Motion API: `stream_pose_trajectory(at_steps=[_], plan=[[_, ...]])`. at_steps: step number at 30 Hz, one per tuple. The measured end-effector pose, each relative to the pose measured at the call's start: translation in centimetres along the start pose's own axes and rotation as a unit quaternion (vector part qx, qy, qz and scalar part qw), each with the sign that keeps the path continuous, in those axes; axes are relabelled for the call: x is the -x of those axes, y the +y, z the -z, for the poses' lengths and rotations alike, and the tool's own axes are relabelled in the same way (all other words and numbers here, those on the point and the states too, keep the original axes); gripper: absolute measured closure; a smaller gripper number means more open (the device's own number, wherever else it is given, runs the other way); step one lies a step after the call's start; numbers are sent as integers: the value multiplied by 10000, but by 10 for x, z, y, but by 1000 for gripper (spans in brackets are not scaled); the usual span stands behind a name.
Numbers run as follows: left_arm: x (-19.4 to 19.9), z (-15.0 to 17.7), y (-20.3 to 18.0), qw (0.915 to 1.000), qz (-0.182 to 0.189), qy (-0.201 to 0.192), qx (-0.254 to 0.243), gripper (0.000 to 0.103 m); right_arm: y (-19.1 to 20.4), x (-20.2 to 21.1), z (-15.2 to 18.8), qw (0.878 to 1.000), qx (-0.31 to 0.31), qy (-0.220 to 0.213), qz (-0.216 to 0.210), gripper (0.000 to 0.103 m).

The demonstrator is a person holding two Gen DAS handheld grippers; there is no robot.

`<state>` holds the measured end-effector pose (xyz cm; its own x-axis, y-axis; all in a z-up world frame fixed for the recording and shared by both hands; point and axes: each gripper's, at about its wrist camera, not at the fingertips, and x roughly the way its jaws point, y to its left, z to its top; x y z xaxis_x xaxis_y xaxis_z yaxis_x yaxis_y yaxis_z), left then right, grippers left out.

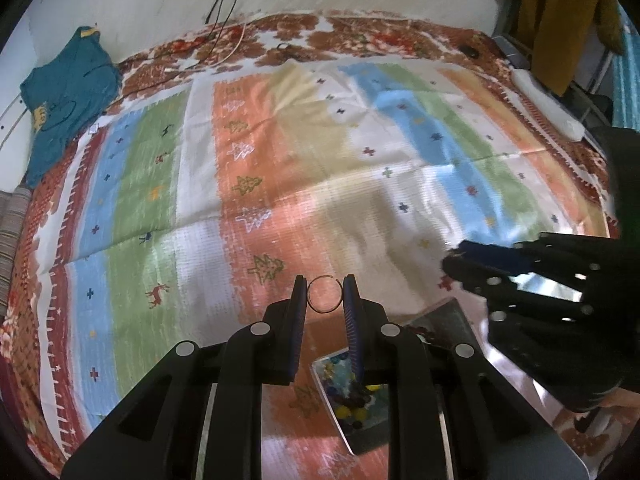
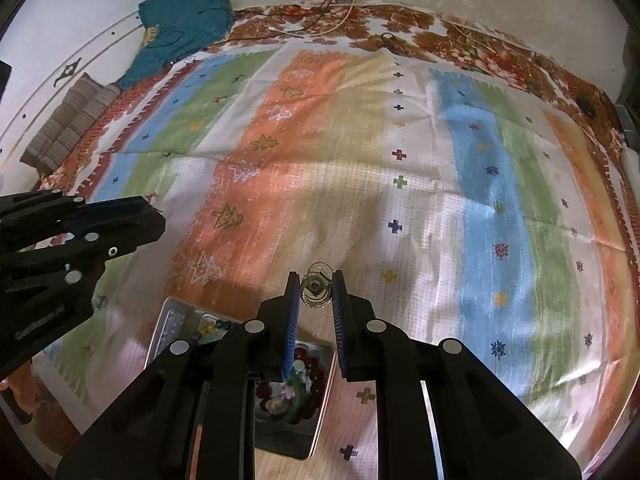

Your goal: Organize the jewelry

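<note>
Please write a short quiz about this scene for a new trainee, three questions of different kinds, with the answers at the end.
1. True or false: the left gripper holds a thin wire ring.
2. What does the right gripper hold? A) a round ornate earring B) a bead bracelet C) nothing
3. Fill in: under both grippers, on the striped cloth, lie shallow metal ____ filled with beads and jewelry.

Key: 1 true; 2 A, the earring sits between its blue pads; 3 trays.

bedspread [image 2: 280,168] striped orange, green, blue, white; teal shirt [image 2: 184,20]; blue-padded black fingers [image 2: 340,316].
</note>
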<state>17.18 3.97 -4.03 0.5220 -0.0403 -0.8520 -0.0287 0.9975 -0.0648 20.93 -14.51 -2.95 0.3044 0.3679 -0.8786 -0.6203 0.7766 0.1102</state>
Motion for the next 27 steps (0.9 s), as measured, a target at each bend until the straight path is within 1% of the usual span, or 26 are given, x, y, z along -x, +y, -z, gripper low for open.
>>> stream_pose_trajectory(at_steps=[10,14,19,21,23,24,25,27], plan=[[29,19,-19,9994,169,-243,-162,85,11,18,18,9999,78,-85,-95,86],[35,26,-22,9992,202,-297,-171,85,15,23,26,9998,123,-93,-143,86],[40,32,-26,9991,211,-304,-184,85,21,34,32,9993,142,-257,-213,86],[42,34,-25,9992,222,-306,-119,85,22,35,33,9993,136,-258,-233,86],[43,35,-23,9993,214,-313,-41,83,22,36,35,9993,160,-269,-194,80],[43,36,-21,9993,207,-315,-12,83,21,37,36,9993,154,-277,-176,71],[44,37,-20,9993,204,-315,12,82,20,39,38,9993,135,-293,-162,67],[46,40,-18,9993,193,-326,59,77,19,41,40,9993,131,-310,-132,67]])
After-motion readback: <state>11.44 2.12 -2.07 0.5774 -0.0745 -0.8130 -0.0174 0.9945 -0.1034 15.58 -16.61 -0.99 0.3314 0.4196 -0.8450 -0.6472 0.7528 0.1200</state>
